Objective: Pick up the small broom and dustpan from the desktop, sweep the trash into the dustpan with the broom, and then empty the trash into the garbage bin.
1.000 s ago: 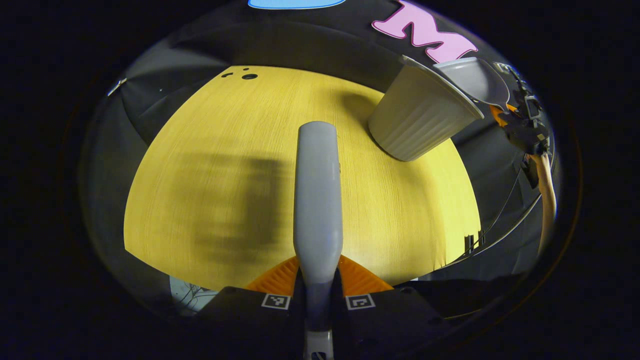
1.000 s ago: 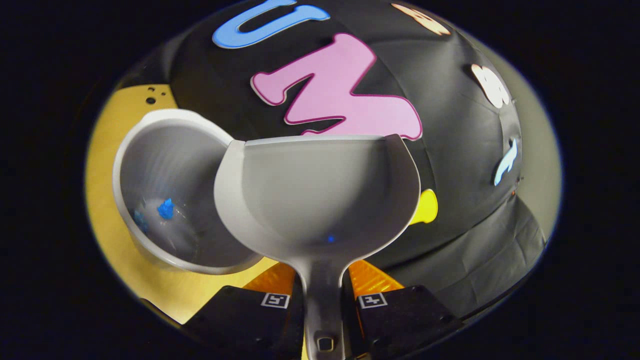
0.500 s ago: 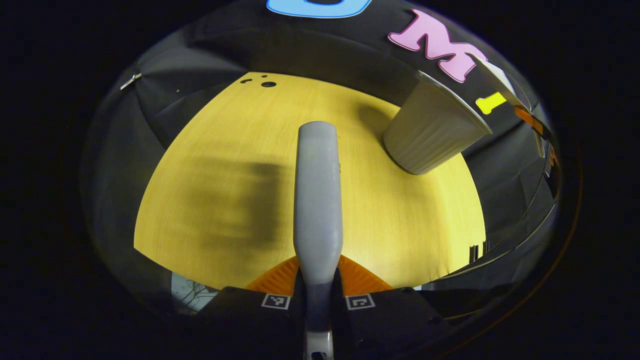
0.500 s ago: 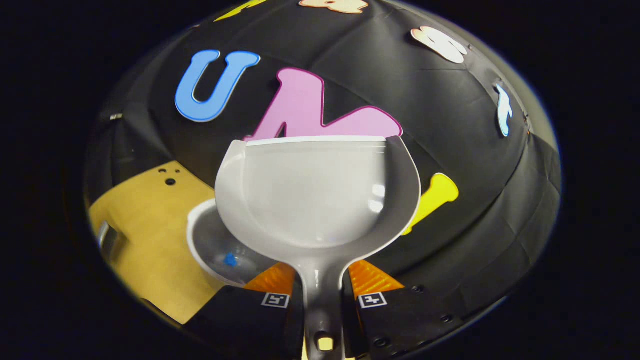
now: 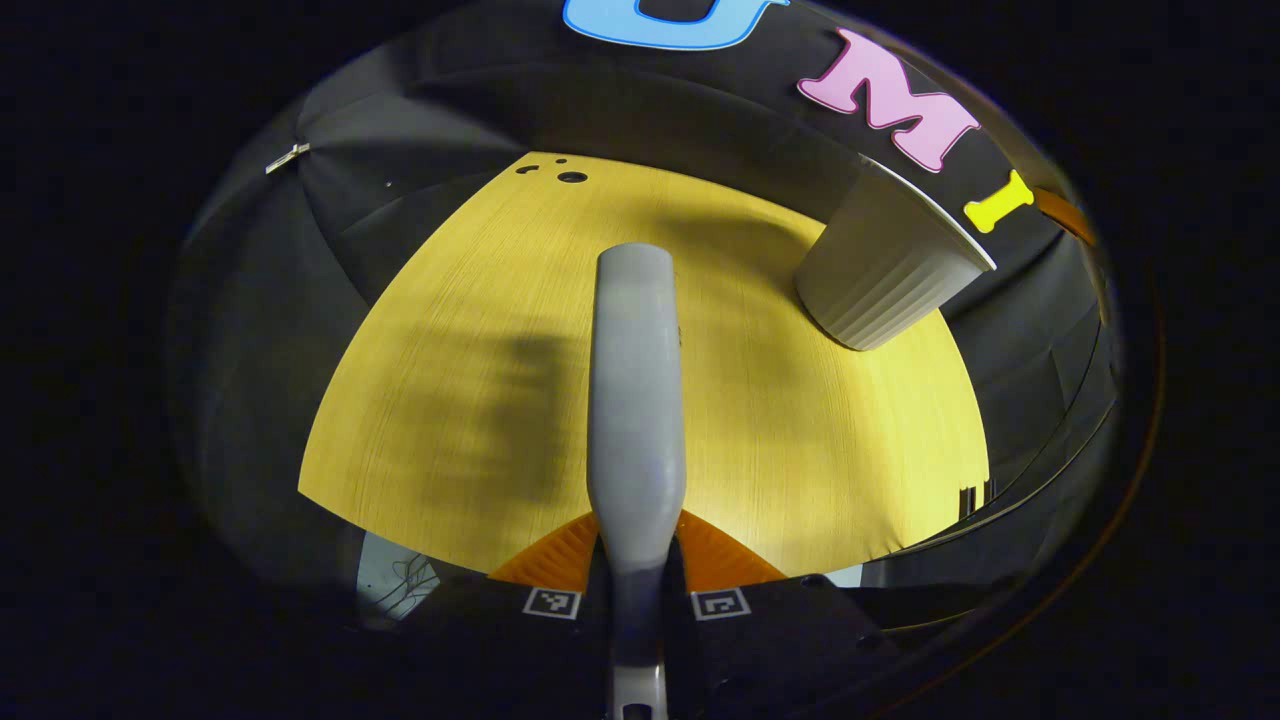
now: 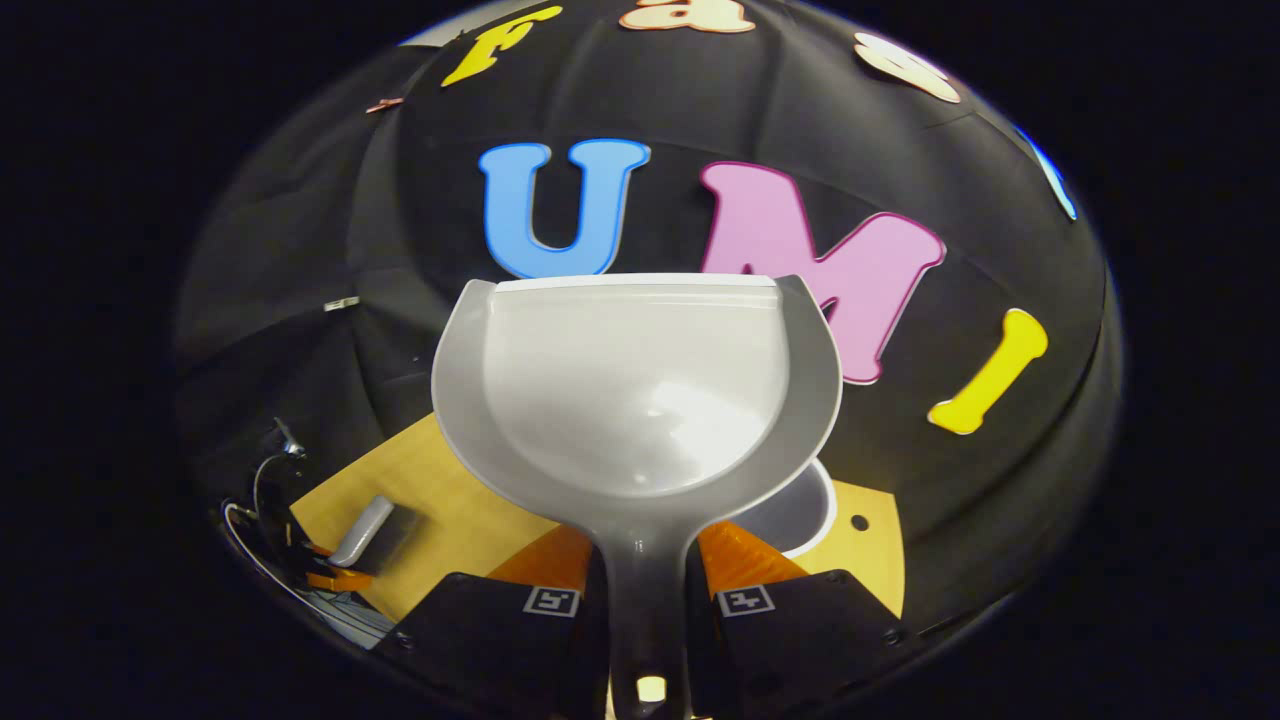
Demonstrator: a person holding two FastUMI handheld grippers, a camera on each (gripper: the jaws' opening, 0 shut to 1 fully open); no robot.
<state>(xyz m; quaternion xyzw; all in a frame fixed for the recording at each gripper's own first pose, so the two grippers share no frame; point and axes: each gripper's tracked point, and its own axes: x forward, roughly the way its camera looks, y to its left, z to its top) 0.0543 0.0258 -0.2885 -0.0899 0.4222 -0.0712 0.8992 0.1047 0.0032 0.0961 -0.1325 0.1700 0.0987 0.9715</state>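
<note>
Dustpan (image 6: 640,400) lifted off bin (image 5: 885,275), R jaws clamped on handle, L jaws clamped on broom (image 5: 635,390).

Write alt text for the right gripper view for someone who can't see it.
The right gripper holds an empty grey dustpan by its handle, pan raised. Below it lie the yellow desktop and the garbage bin rim; the left gripper holds the broom.

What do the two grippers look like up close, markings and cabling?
Left gripper: black blocky body with a small square black-and-white fiducial tag at the base of each finger; the fingers carry ribbed pads. Right gripper: same build, with the same pair of tags. Seen far off in the right gripper view, the left gripper trails thin dark cables.
</note>
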